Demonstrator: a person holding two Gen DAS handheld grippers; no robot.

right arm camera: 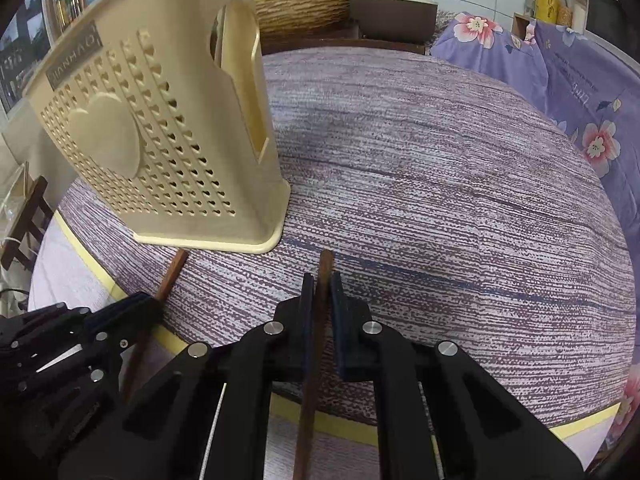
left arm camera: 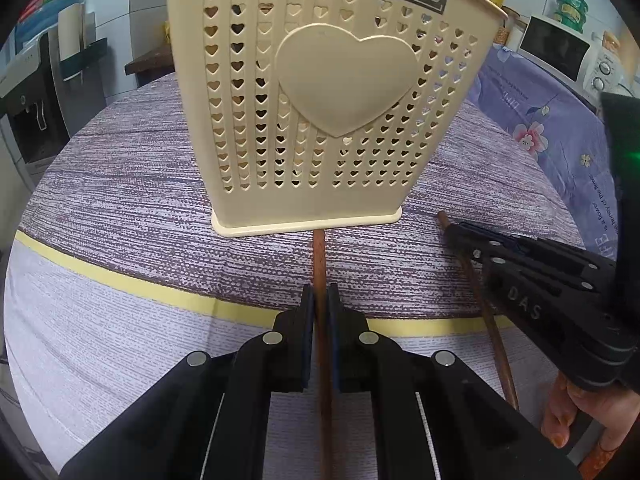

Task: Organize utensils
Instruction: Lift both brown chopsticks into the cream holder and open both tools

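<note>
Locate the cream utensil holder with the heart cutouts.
The cream utensil holder stands upright on the table's purple cloth, dead ahead in the left wrist view and upper left in the right wrist view.

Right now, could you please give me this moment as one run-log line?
left gripper: shut on left chopstick | right gripper: shut on right chopstick | utensil holder: upright on table

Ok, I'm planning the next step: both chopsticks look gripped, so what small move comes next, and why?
Probably lift both grippers. The left gripper is shut on the left chopstick, the right gripper on the right chopstick, and the holder opens only at its top.
</note>
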